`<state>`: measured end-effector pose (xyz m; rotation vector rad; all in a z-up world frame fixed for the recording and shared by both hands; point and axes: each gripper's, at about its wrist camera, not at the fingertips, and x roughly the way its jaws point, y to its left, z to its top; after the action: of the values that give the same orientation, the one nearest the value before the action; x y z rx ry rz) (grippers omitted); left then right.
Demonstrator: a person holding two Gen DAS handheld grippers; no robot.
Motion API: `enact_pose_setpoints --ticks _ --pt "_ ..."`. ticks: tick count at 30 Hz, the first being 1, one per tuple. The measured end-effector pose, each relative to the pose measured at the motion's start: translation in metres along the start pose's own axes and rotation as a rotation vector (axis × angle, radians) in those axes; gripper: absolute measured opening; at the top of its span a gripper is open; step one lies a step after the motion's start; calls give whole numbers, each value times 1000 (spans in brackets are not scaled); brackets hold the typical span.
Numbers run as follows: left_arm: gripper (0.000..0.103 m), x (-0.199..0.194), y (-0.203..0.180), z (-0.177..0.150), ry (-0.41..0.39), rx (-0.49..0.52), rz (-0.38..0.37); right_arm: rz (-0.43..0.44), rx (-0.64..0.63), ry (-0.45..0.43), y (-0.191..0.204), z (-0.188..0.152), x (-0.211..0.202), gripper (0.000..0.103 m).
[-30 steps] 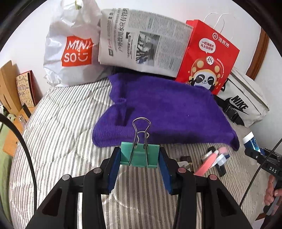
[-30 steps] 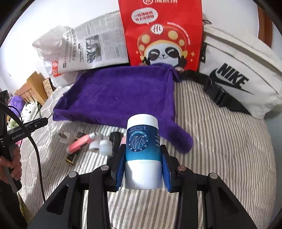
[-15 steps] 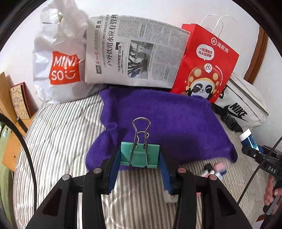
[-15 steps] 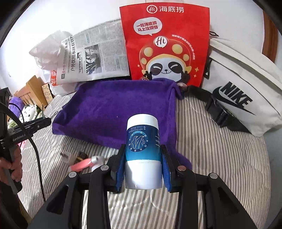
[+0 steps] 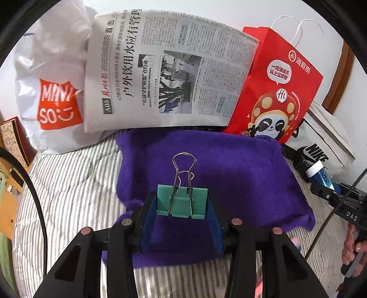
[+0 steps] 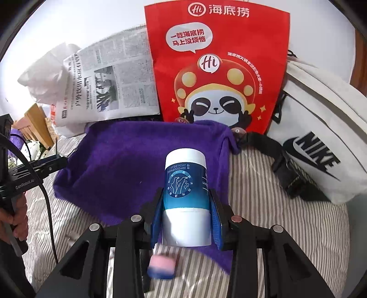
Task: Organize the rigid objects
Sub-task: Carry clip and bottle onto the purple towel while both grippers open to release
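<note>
The left gripper (image 5: 181,206) is pinching a green binder clip (image 5: 181,202); the right gripper (image 6: 187,206) is clamping a blue-and-white bottle (image 6: 186,194), the purple towel (image 5: 229,165) lying just ahead of both.

You worked over a bed covered in grey-and-white striped bedding (image 5: 75,183), which lay quilted and slightly rumpled. A plain white wall (image 6: 91,20) stood behind it. Along that wall leaned a white plastic shopping bag (image 5: 52,68) with an orange logo panel, an open newspaper (image 5: 165,68), a red paper carrier bag (image 6: 218,64) printed with a panda, and a white canvas bag (image 6: 321,128) with a black strap. A brown wooden frame edge (image 5: 341,75) ran up the wall at your right. Light wooden furniture (image 6: 36,123) stood at your left, beside the bed. Lighting was even and bright, casting soft shadows.
</note>
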<state>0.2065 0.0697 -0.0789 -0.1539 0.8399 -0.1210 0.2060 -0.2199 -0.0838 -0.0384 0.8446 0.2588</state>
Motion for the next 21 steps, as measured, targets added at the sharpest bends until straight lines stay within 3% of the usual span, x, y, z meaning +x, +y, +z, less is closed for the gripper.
enact_pose_setpoints --ticks 10,21 --pt "40 47 3 24 44 -9 4 -21 -17 63 -7 30 62 37" --pt "40 93 1 29 134 28 49 -41 -41 145 3 42 112 37"
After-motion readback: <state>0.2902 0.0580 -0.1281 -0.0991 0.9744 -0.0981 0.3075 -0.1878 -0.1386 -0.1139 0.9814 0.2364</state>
